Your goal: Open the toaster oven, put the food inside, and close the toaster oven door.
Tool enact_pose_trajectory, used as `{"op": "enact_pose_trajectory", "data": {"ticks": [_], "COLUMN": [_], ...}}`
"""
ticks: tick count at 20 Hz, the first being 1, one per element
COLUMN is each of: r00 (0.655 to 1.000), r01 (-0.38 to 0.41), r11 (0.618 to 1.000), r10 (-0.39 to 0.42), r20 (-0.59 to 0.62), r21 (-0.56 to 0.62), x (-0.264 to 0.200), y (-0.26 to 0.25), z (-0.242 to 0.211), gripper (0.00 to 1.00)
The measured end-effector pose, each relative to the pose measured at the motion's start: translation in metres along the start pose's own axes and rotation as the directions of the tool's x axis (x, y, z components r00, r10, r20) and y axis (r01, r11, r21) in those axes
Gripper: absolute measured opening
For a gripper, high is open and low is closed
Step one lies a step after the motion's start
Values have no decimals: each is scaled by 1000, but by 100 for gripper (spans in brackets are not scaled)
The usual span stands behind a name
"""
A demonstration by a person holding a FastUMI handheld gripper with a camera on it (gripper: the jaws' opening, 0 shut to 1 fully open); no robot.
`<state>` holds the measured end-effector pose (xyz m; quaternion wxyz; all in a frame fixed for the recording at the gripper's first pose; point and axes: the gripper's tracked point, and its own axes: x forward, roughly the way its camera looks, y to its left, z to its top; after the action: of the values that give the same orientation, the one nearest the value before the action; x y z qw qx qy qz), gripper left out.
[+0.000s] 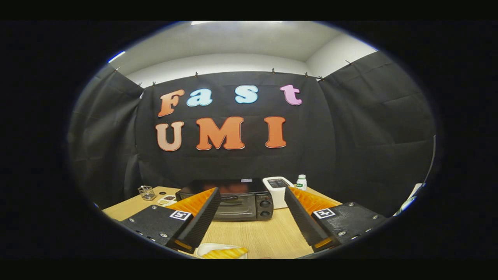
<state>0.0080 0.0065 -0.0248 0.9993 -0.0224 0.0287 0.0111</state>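
On the wooden table (pixel 249 237), beyond the fingers, stands the toaster oven (pixel 229 199) with its door closed. The gripper (pixel 251 194) has its fingers spread wide apart, holding nothing. Food (pixel 225 253) lies on a white plate (pixel 210 247) low between the fingers. Beside the oven stand a white box (pixel 277 190) and a small bottle (pixel 301 182).

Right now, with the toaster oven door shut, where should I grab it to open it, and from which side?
Grip the door handle, the horizontal bar across the top edge of the glass door of the toaster oven. Come in from the front, since the door faces the hand-held gripper, whose fingers stand open and apart, holding nothing. The handle's position suggests the door folds down, so pull toward you and downward.
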Motion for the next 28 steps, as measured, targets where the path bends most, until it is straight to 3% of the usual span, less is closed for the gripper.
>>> {"op": "enact_pose_trajectory", "data": {"ticks": [9,18,22,25,28], "r00": [1000,990,971,948,951], "r01": [-25,-102,-85,-87,-86], "r11": [1000,993,992,989,994], "r10": [25,96,62,45,63], "r20": [-5,-100,-232,-315,-301], "r21": [-3,-60,-90,-119,-64], "x": [11,125,176,189,191], "y": [24,104,112,115,117], "z": [-5,-48,-101,-134,-136], "gripper": [98,98,98,98,98]}}
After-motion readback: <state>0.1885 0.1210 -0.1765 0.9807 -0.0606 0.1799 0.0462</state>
